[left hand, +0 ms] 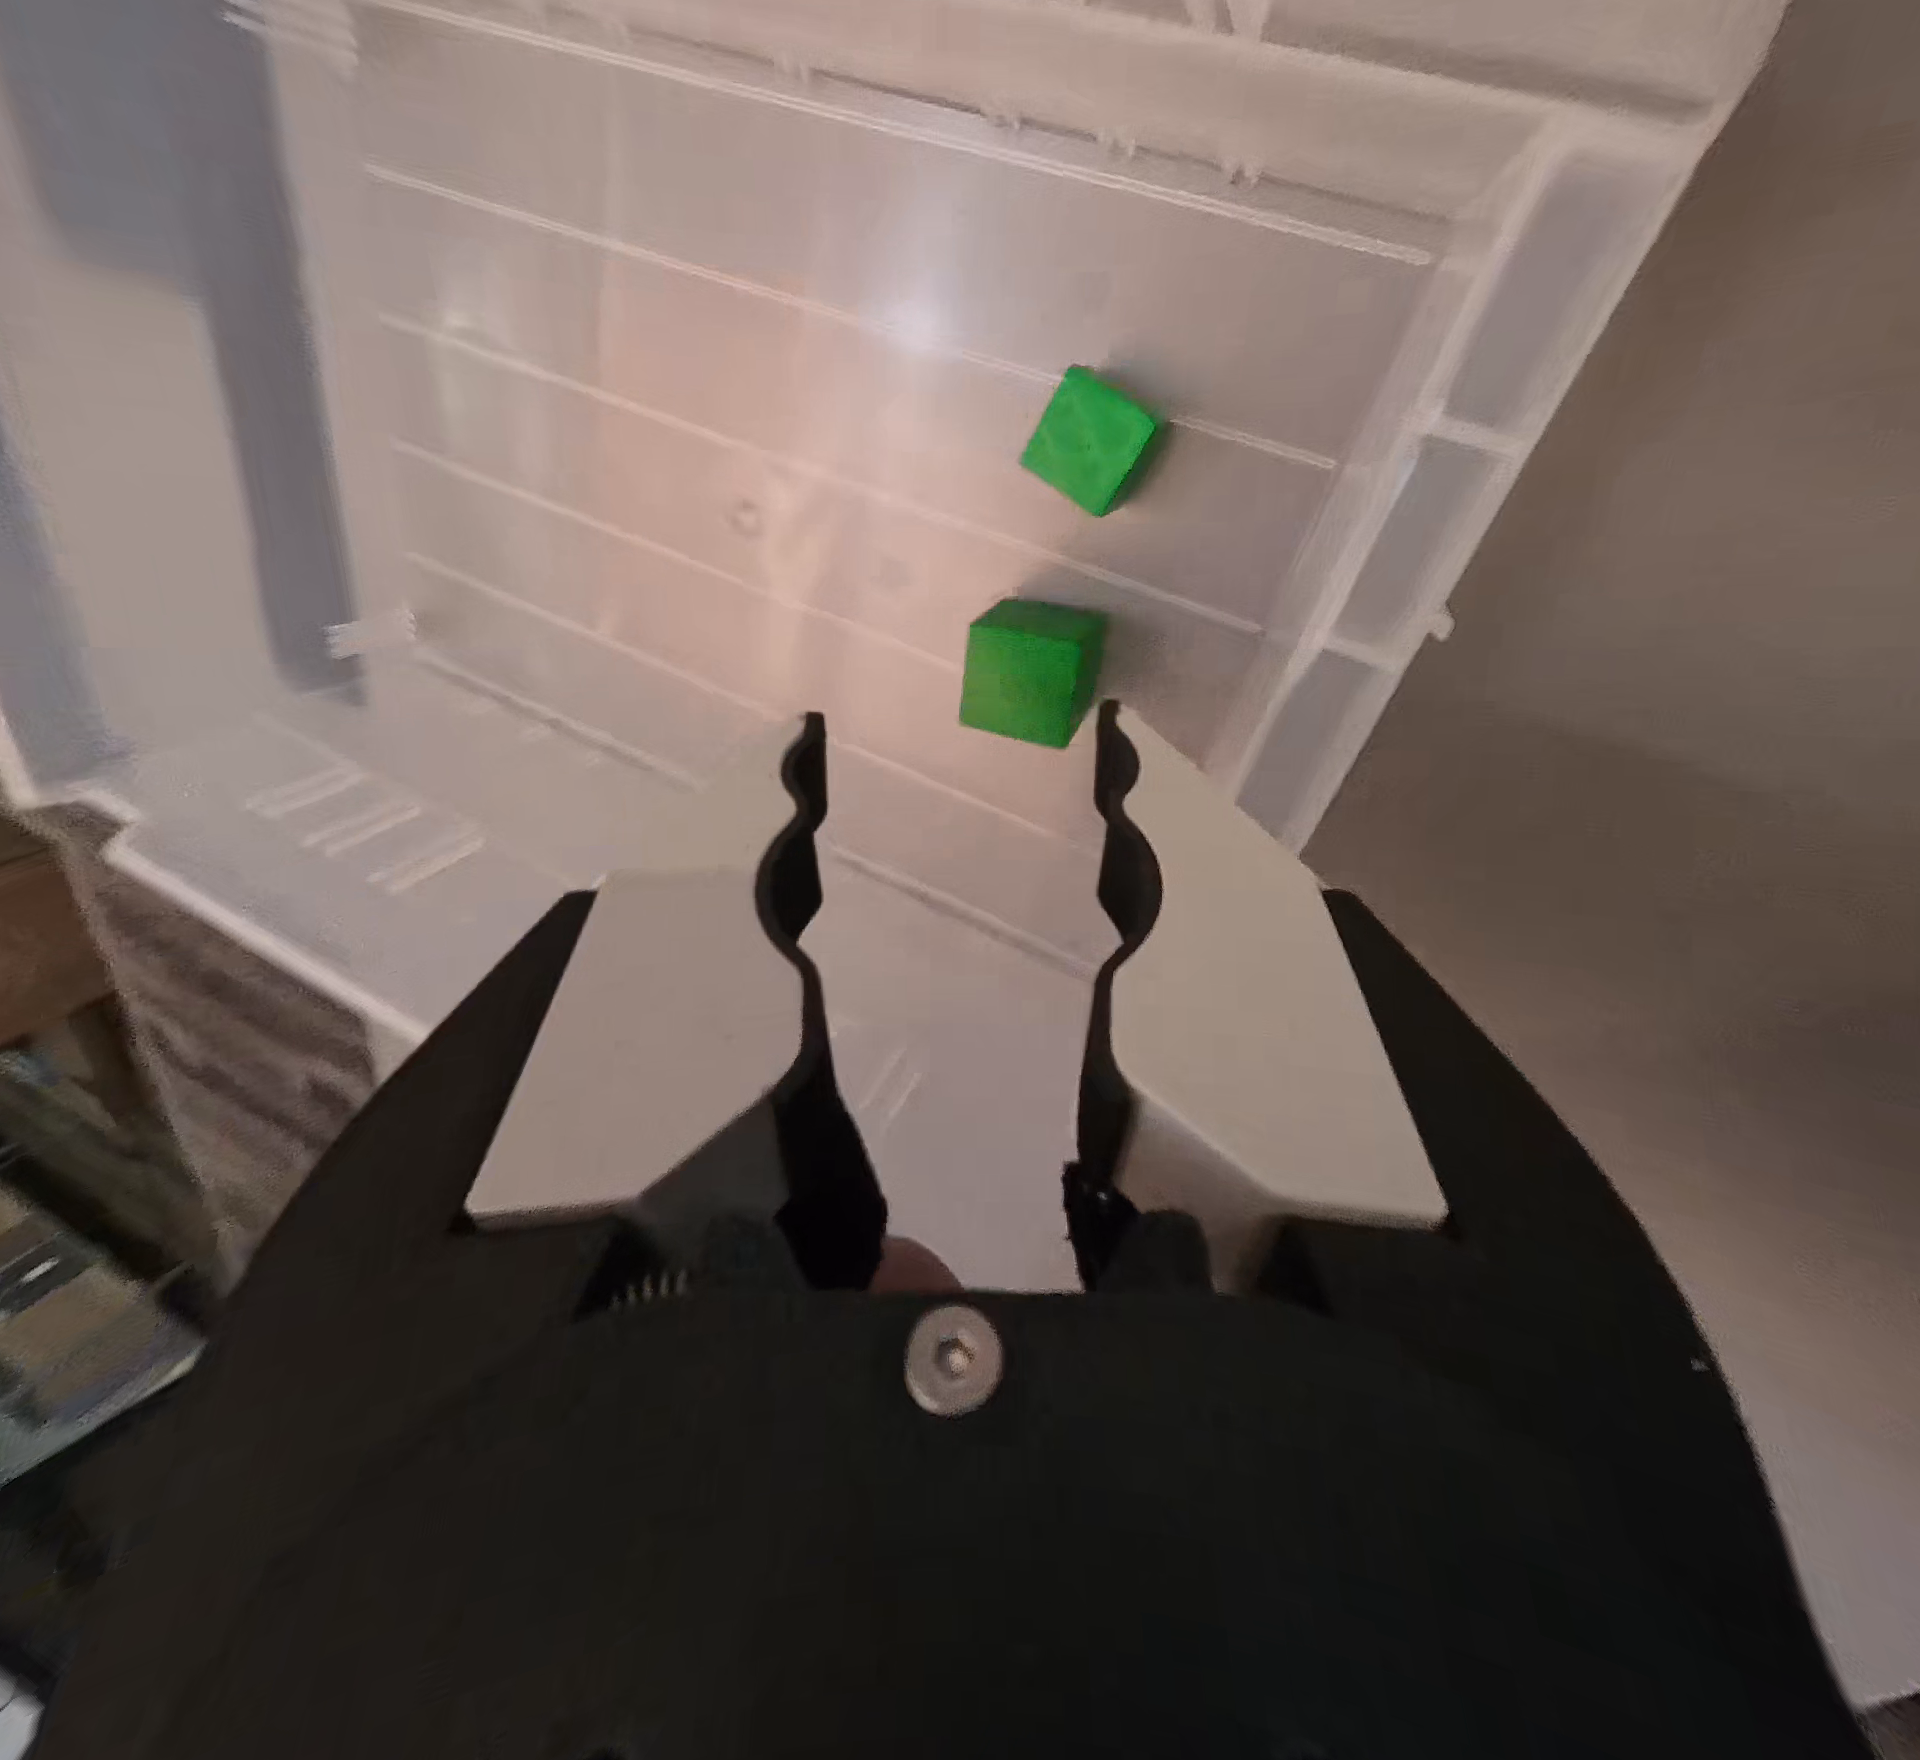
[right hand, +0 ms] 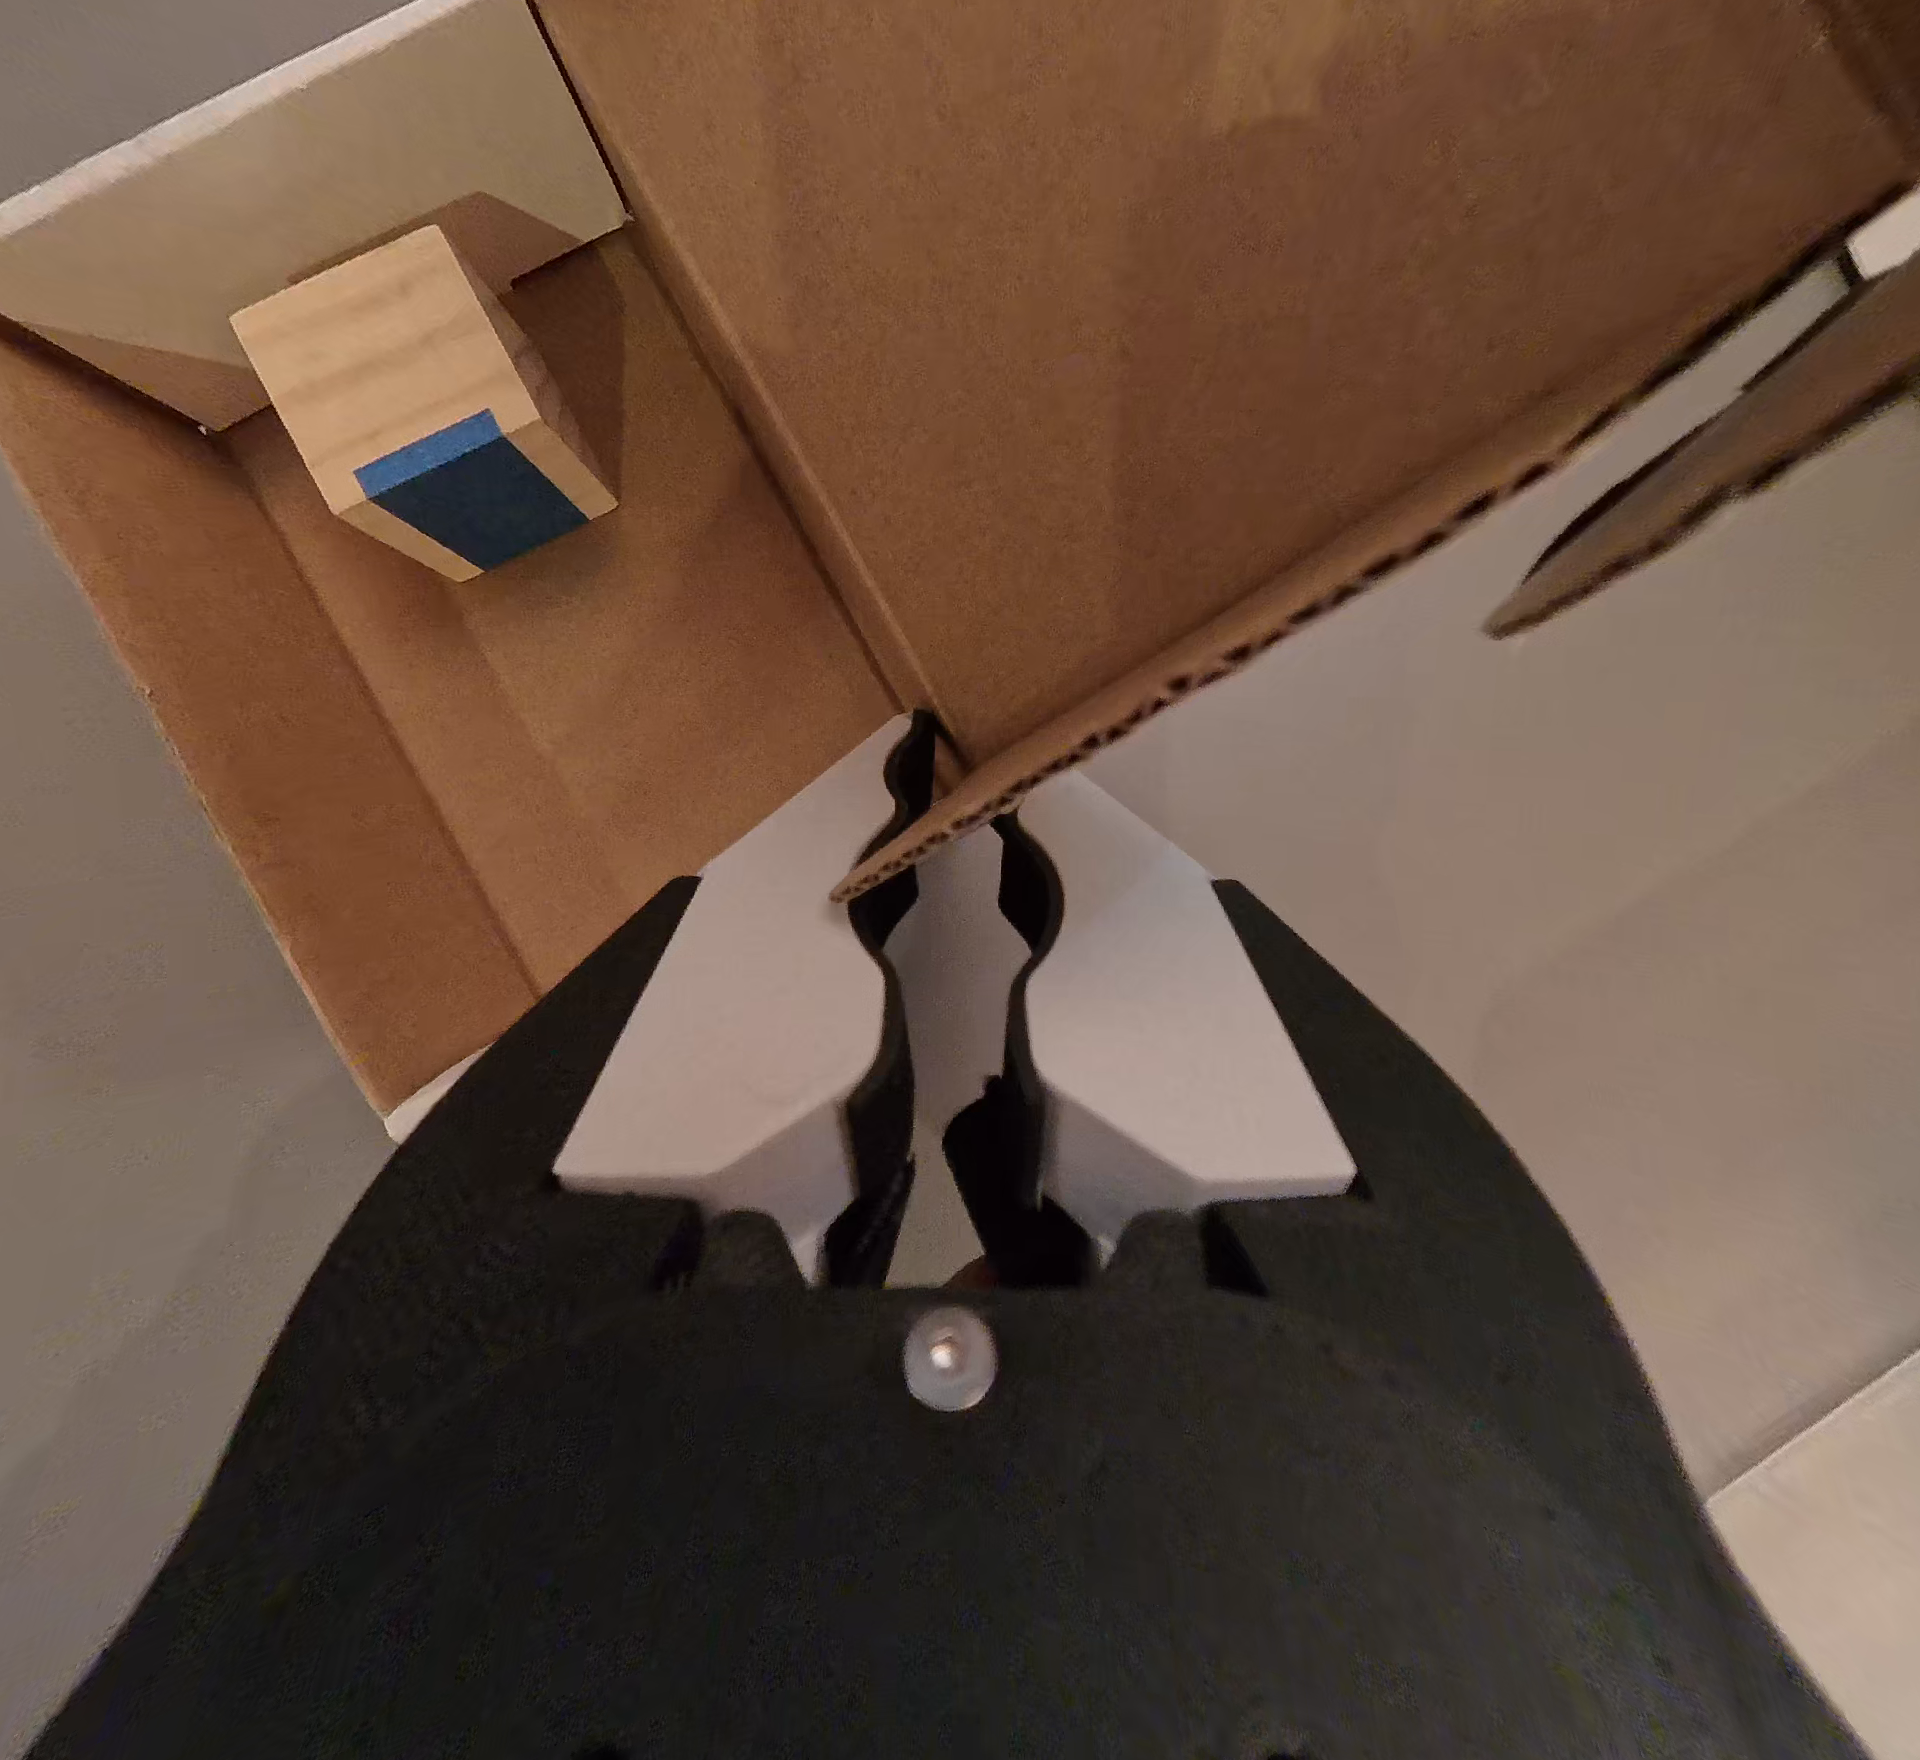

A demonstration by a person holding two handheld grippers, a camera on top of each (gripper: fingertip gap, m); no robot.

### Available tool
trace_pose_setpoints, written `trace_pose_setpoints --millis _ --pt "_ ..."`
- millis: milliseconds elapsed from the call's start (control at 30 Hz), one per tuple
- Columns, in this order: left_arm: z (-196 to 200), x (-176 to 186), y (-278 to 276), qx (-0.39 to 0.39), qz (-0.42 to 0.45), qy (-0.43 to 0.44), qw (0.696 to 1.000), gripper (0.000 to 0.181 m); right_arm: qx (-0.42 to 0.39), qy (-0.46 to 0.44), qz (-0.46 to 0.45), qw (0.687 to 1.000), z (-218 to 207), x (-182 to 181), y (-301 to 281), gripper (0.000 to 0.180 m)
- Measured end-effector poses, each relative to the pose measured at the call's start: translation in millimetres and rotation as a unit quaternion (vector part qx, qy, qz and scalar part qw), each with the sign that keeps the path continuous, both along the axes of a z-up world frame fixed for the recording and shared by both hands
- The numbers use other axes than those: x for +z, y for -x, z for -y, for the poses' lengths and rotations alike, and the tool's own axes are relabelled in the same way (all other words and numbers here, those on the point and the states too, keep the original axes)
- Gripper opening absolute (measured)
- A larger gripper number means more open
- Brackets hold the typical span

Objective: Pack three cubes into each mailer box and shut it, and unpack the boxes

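In the left wrist view, two green cubes [left hand: 1088, 441] [left hand: 1027, 673] lie in a clear plastic bin [left hand: 623, 422]. My left gripper [left hand: 958, 721] is open and empty, just above and in front of the nearer green cube. In the right wrist view, my right gripper [right hand: 961, 801] is shut on the corner of the mailer box lid [right hand: 1195, 308], holding it raised. The open brown mailer box [right hand: 343, 671] holds a wooden cube with a blue face [right hand: 426, 401] in its far corner.
The bin's ribbed rim [left hand: 1455, 463] is at the right. A pale table surface [left hand: 1662, 775] lies right of the bin. Another cardboard flap [right hand: 1714, 484] shows at the right above the pale tabletop [right hand: 1455, 931].
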State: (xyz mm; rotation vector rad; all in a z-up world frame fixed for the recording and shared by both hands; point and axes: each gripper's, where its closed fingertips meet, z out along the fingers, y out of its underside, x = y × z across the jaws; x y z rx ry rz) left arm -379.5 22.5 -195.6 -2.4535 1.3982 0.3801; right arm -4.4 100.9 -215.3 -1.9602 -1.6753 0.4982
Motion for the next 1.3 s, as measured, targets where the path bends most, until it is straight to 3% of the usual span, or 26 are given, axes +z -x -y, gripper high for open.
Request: trace_pose_setpoints --millis 100,200,333,467,600,700,867,1033,1133,1300 --pt "5 -17 0 -0.013 0.002 0.047 0.999 0.048 0.002 0.001 -0.002 1.0 0 0 0 0.007" --pt "6 -26 -5 -0.017 0.014 0.069 0.997 0.031 0.002 0.001 -0.003 1.0 0 0 0 0.007" --pt "-4 -30 -2 -0.012 0.01 0.05 0.999 0.025 0.002 0.001 -0.003 1.0 0 0 0 0.007" --pt "-7 -17 -6 -0.011 0.031 0.025 0.999 0.0 0.002 -0.001 -0.003 1.0 0 0 0 0.007" --pt "-7 -22 3 -0.008 0.006 0.016 1.0 0.001 0.002 -0.001 -0.002 1.0 0 0 0 0.007" --pt "-11 -22 7 0.005 0.016 0.004 1.0 0.037 0.003 0.0 -0.004 1.0 0 0 0 0.007" --pt "-17 -26 13 0.058 0.038 0.013 0.998 0.053 0.003 0.0 -0.003 1.0 0 0 0 0.007" --pt "-20 -44 13 0.141 0.042 0.063 0.987 0.047 0.003 0.001 -0.005 1.0 0 0 0 0.007" --pt "-19 -47 15 0.201 0.057 0.083 0.974 0.034 0.003 0.003 -0.006 1.0 0 0 -1 0.007" --pt "-21 -41 17 0.188 0.032 0.058 0.98 0.029 0.003 0.0 -0.005 1.0 0 0 -1 0.007"
